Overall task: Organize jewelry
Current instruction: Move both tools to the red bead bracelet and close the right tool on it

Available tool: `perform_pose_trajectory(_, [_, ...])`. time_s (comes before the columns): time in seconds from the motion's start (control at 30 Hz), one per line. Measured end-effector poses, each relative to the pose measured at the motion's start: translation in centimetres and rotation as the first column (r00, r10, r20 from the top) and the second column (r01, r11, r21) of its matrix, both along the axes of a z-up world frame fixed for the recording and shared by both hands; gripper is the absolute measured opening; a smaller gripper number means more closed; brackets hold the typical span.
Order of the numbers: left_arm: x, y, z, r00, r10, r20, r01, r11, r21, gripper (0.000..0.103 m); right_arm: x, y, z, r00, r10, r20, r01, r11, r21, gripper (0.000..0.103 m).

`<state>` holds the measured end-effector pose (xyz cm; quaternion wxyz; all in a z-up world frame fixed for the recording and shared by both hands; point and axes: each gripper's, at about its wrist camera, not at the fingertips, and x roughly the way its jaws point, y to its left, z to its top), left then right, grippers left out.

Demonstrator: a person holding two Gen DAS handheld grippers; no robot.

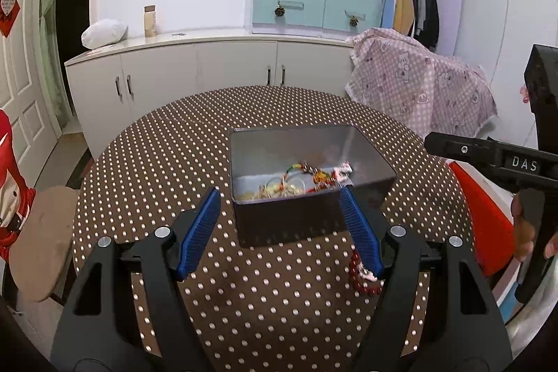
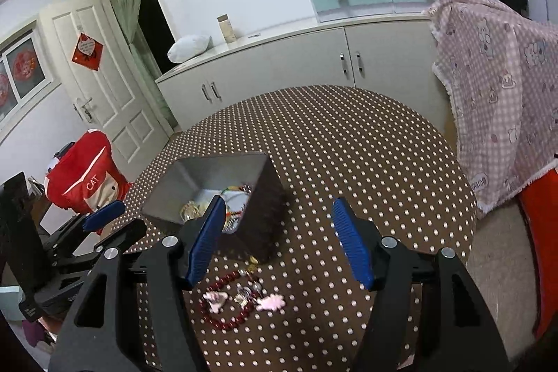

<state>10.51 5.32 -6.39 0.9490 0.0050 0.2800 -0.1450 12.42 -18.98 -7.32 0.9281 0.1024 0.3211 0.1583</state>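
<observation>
I hold the right gripper (image 2: 279,239) above the round table in the brown white-dotted cloth (image 2: 366,145), its blue ribbed fingers (image 2: 350,241) spread wide with nothing between them. What I judge I must fetch next is the dark red bead bracelet (image 2: 223,302), lying loose on the cloth with two pale pink charms (image 2: 270,302) and some small silver pieces beside it. It sits below and slightly left of my right fingertips, near them, so this hand is the nearer one. The loop stretches roughly left to right across my view.

The dark rectangular tin box with a grey inner wall (image 2: 216,173) stands just beyond the bracelet, already holding a tangle of coloured beads and gold-toned pieces (image 1: 296,180).

My left gripper (image 1: 279,225) is also spread apart and empty, facing the near wall of the box; the bracelet peeks out behind its right finger (image 1: 361,234).

Past the table I see white low cabinets (image 1: 195,68), a pink checked cloth over furniture (image 1: 418,82) and an open doorway (image 2: 153,16).
</observation>
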Motion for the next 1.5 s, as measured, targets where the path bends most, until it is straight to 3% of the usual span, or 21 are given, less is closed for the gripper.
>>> perform_pose_trajectory(0.43, [-0.8, 0.5, -2.8, 0.997, 0.022, -0.076, -0.021, 1.0, 0.023, 0.071, -2.2, 1.4, -3.5, 0.994, 0.062, -0.094, -0.061, 0.998, 0.017, 0.061])
perform_pose_trajectory(0.67, [-1.3, 1.0, -3.5, 0.994, 0.032, -0.103, -0.029, 0.999, 0.023, 0.071, -3.4, 2.8, -4.4, 0.989, 0.107, -0.1, -0.106, 0.994, 0.011, 0.061])
perform_pose_trajectory(0.73, [-1.4, 1.1, -3.8, 0.993, 0.034, -0.11, -0.032, 0.999, 0.021, 0.071, -3.7, 3.5, -4.5, 0.984, 0.147, -0.099, -0.146, 0.989, 0.022, 0.057])
perform_pose_trajectory(0.8, [-1.5, 1.2, -4.0, 0.992, 0.036, -0.119, -0.033, 0.999, 0.019, 0.071, -4.0, 4.2, -4.7, 0.98, 0.17, -0.098, -0.169, 0.985, 0.02, 0.043])
perform_pose_trajectory(1.0, [-2.0, 1.6, -4.5, 0.99, 0.037, -0.135, -0.035, 0.999, 0.016, 0.071, -4.0, 5.7, -4.9, 0.97, 0.222, -0.097, -0.223, 0.975, 0.002, 0.03])
perform_pose_trajectory(1.27, [-2.3, 1.3, -5.2, 0.986, 0.019, -0.165, -0.02, 1.0, -0.004, 0.071, -2.9, 7.6, -5.9, 0.973, 0.206, -0.106, -0.214, 0.974, -0.079, 0.024])
perform_pose_trajectory(1.37, [-2.3, 1.0, -5.4, 0.983, 0.01, -0.183, -0.011, 1.0, -0.004, 0.071, -2.0, 7.7, -6.6, 0.971, 0.204, -0.124, -0.212, 0.975, -0.06, 0.015])
perform_pose_trajectory(1.5, [-2.3, 0.7, -5.4, 0.983, 0.002, -0.185, -0.003, 1.0, -0.006, 0.071, -1.9, 7.0, -6.5, 0.973, 0.191, -0.126, -0.197, 0.98, -0.035, 0.015])
